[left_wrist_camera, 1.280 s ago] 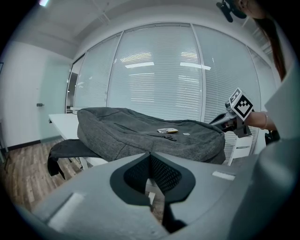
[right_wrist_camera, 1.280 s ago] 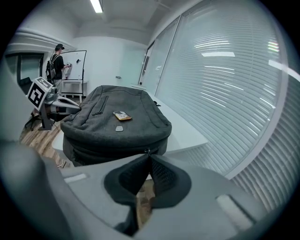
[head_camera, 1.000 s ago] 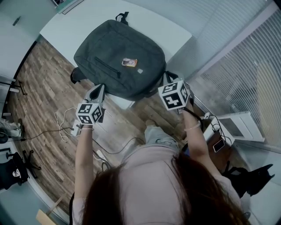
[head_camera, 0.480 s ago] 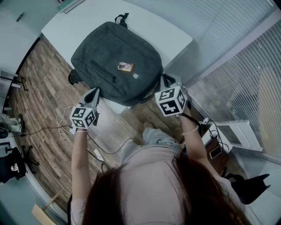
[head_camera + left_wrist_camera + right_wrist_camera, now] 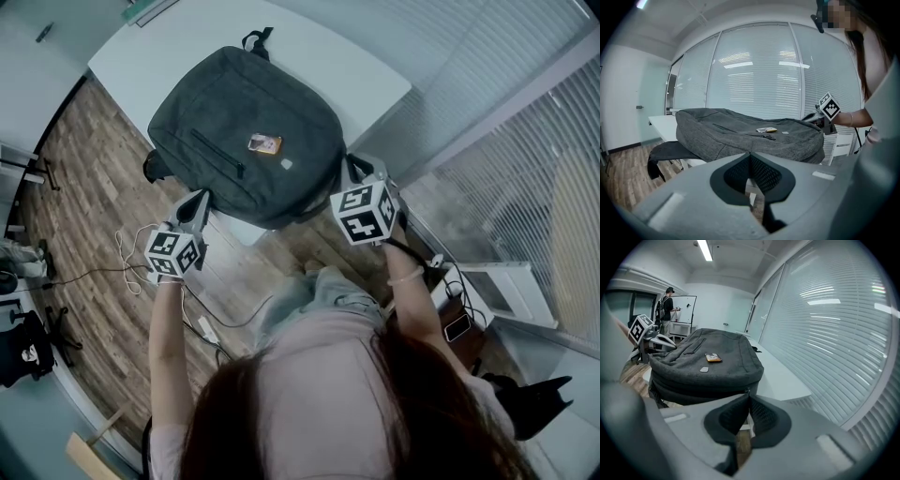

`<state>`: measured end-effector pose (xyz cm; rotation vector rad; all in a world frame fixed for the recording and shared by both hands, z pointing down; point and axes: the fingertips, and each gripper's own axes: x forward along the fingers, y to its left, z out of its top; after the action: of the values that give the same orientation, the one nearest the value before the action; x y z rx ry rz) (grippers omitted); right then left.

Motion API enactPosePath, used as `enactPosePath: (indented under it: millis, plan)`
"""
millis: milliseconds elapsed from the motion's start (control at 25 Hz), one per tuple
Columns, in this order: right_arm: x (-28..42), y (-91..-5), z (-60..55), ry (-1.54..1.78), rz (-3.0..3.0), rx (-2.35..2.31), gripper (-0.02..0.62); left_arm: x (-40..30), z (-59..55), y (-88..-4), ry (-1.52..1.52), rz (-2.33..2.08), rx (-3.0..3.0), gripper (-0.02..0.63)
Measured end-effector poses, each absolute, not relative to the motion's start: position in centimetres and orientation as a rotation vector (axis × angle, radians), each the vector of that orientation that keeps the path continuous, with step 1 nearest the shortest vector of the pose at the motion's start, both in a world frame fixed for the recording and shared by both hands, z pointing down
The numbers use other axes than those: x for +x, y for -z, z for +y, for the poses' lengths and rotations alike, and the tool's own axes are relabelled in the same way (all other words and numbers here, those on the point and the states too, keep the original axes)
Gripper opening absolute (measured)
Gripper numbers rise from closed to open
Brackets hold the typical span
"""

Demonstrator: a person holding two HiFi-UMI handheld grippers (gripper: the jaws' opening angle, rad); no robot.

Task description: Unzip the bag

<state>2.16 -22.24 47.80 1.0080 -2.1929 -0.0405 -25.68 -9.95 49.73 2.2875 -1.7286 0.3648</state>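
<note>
A dark grey backpack [image 5: 248, 136] lies flat on a white table [image 5: 366, 75], with an orange tag [image 5: 265, 143] and a front pocket zipper [image 5: 216, 153] on top. My left gripper [image 5: 195, 204] hangs just off the bag's near left edge, its jaws shut and empty, pointing at the bag's [image 5: 750, 133] side. My right gripper [image 5: 354, 171] is at the bag's near right corner, also shut. Its tips [image 5: 748, 392] sit right against the bag's [image 5: 705, 373] side seam, where a small zipper pull shows. I cannot tell whether that pull is pinched.
Cables [image 5: 131, 262] trail over the wooden floor below the left gripper. Window blinds [image 5: 525, 159] and a white unit [image 5: 497, 277] stand to the right. A person [image 5: 667, 303] stands far back in the room. The table's near edge ends under the bag.
The left gripper has drifted a little left and back from the bag's edge. The right gripper has stayed at the bag's corner. Both have stayed shut.
</note>
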Motion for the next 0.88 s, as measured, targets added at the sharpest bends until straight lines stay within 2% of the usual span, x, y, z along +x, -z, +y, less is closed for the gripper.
enactPosePath:
  millis: [880]
  plan:
    - [2.2,-48.1,-23.9,0.055,-2.111,1.064,0.014,-25.4,-9.9,-50.1,-0.419,-1.499,2.371,0.008]
